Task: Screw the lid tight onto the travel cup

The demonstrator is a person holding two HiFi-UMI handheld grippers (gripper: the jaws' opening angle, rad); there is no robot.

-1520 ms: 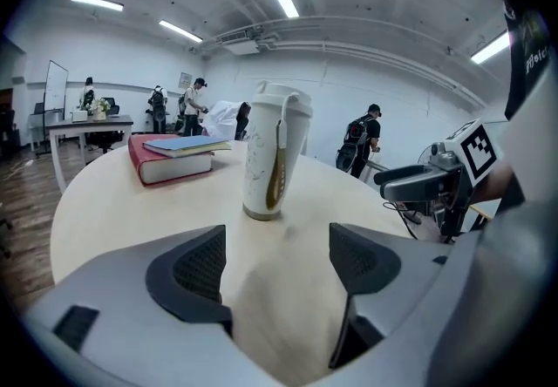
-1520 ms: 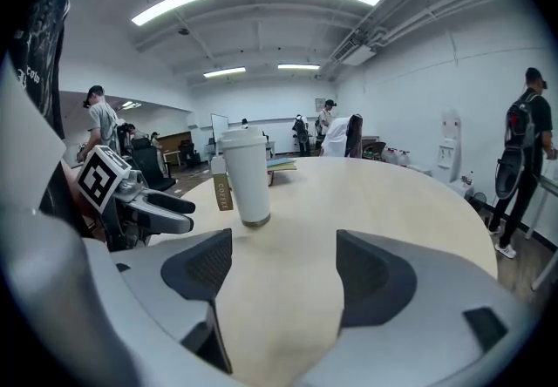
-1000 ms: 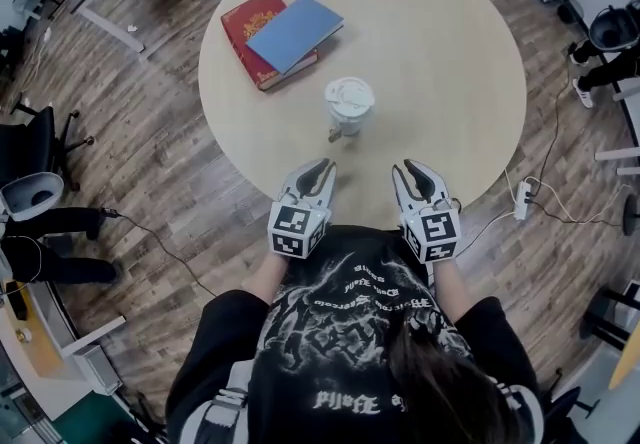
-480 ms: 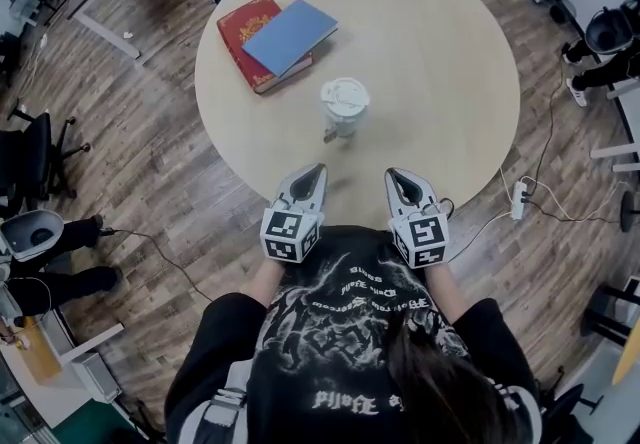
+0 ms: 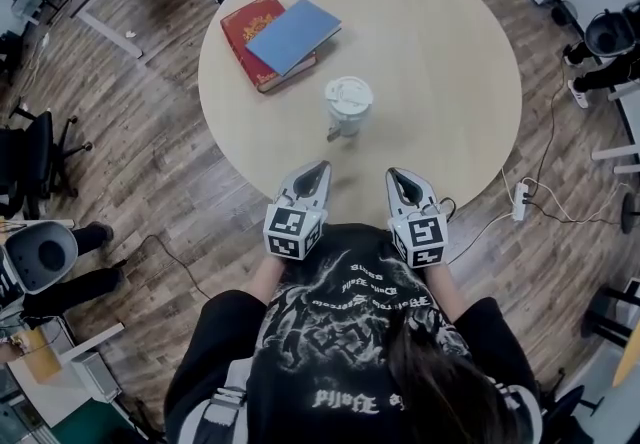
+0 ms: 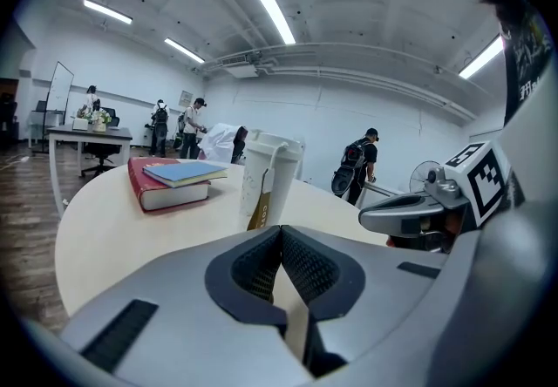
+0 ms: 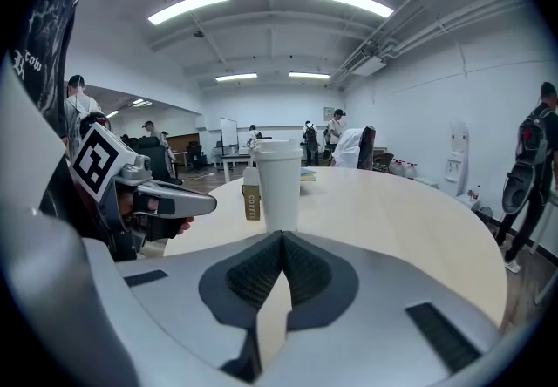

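A round worktop point(image 5: 450, 82) of pale wood stands on a floor point(image 5: 150, 162) of brown planks, in a wide office room with strip lights point(image 6: 273, 10) along a white ceiling. Far to the left of the travel cup point(image 5: 348, 108) a black office chair point(image 5: 35, 147) sits on the floor. Up and to the left of the cup, on the worktop, a red book point(image 5: 243, 27) lies flat with a blue book point(image 5: 293, 34) askew on top of it. Down and to the right of the cup, past the worktop's rim, a white power strip point(image 5: 520, 200) lies on the floor among cables.

The cup stands upright near the middle of the worktop, its long axis vertical and its lid point(image 5: 348, 94) turned to the ceiling. It is a white cup that widens toward the top, capped by a white lid with a raised rim. A brown tag point(image 7: 251, 200) printed COFFEE hangs at its side, on the left gripper's side.

The left gripper point(image 5: 320, 165) hovers at the worktop's near edge, below and left of the cup, its jaws pressed together on nothing. The right gripper point(image 5: 395, 172) hovers below and right of the cup, its jaws likewise pressed together and empty. Both point toward the cup and are well apart from it
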